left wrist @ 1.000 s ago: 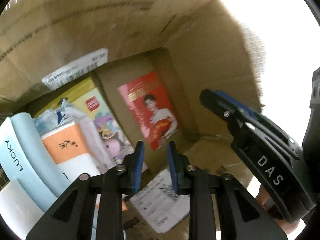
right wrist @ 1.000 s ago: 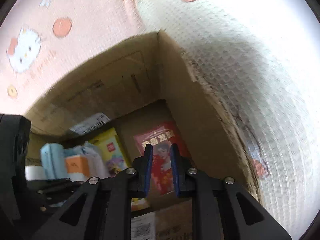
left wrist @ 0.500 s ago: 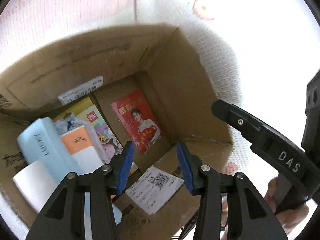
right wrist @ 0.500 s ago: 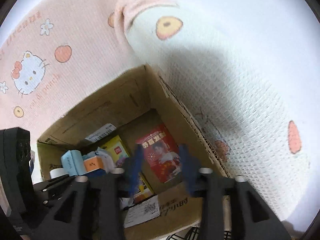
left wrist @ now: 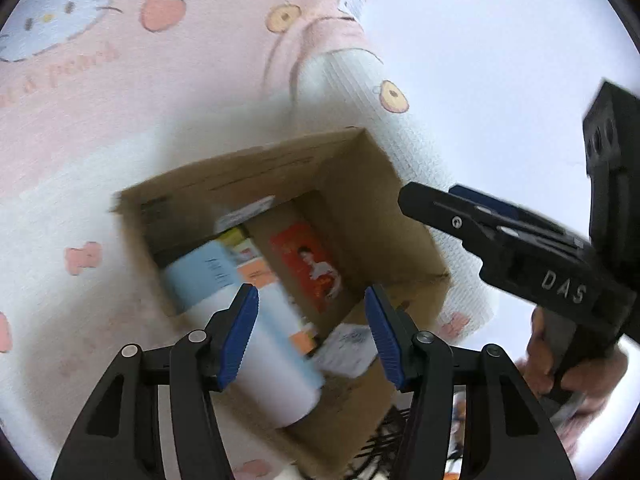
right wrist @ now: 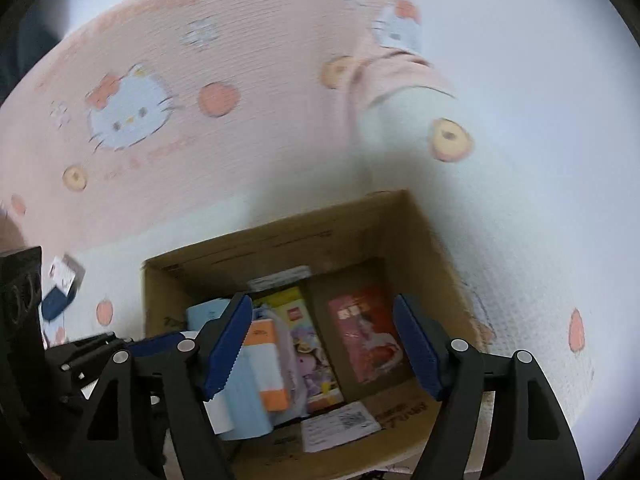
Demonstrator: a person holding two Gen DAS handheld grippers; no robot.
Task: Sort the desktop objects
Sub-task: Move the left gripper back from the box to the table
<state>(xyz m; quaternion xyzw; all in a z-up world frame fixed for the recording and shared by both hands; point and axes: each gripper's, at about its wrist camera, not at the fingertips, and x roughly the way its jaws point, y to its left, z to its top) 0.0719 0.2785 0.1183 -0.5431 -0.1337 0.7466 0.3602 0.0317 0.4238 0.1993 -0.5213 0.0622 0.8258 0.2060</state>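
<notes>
Cardboard box (right wrist: 436, 280), brown, open-topped, is sitting on the pink-and-white cartoon-print cloth (right wrist: 168, 148) covering the table, below both tools. It is serving as the sorting bin, by my reading.

Inside, along the left wall, a pale blue and white cylindrical container (left wrist: 256, 344) is leaning, its lower end rising toward the near rim. Beside it a yellow and purple illustrated flat box (right wrist: 308, 356) is lying on the floor of the bin, with an orange and white small carton (right wrist: 266, 364) resting over its left edge. To the right, apart from those, a red printed card showing a portrait (right wrist: 370, 334) is lying flat. A white paper label with a QR code (right wrist: 340, 426) is sticking to the near wall.

Left tool (left wrist: 310, 332) is hanging above the bin, jaws spread wide, carrying nothing. Right tool (right wrist: 322, 348) is likewise gaping wide and empty.

Progress, as a judgement: several items are already binned. Still out on the cloth to the left is a dark blue small flat object (right wrist: 56, 304) with a white small card or packet (right wrist: 64, 272) just beside it; blur is hiding what they are. Those appear to remain.
</notes>
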